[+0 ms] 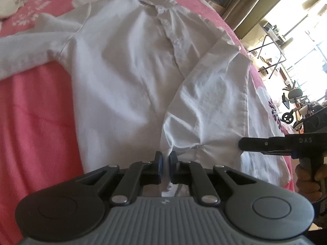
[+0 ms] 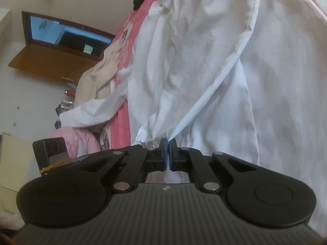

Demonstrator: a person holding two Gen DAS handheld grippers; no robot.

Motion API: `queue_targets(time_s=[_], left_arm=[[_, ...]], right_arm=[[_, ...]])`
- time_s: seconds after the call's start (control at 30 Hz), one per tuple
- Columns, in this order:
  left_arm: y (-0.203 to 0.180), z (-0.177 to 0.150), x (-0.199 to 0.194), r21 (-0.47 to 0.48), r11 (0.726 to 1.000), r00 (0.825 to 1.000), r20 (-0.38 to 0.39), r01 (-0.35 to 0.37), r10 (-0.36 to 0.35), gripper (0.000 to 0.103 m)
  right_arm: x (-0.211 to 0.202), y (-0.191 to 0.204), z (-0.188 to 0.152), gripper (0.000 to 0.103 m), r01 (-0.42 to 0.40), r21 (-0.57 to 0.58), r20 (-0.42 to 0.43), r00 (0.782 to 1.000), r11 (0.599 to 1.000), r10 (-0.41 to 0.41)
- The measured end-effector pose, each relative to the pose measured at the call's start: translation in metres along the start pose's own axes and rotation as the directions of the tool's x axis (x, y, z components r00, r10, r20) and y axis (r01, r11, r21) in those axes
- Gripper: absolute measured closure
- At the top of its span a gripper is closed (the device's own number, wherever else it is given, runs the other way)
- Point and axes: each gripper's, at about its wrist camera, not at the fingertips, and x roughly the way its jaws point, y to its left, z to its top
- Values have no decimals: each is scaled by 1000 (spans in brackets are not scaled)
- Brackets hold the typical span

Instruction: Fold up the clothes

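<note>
Left hand-held gripper pinched on a bunched fold of the white button-up shirt, spread collar-away on a pink bedspread. Only in the left wrist view: right hand-held gripper nosing into the shirt's hem from the right, a hand on its grip, bright windows and a wheelchair beyond. Only in the right wrist view: right hand-held gripper clamped on the shirt's edge, a beige garment, a wall-mounted screen.
</note>
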Motion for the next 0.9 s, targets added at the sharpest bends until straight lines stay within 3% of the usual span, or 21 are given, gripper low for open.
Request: queue_targets(time_s=[0.23, 0.43, 0.9], left_arm=[[11, -5, -9, -44, 999, 1000, -30, -11, 10, 95], [19, -17, -6, -77, 997, 997, -69, -25, 19, 95], [23, -25, 14, -80, 996, 994, -109, -28, 20, 95]], right_arm=[[-1, 5, -13, 103, -30, 33, -56, 998, 999, 32], [3, 5, -23, 103, -8, 27, -111, 994, 1000, 10], [6, -1, -29, 100, 18, 22, -140, 990, 1000, -15]])
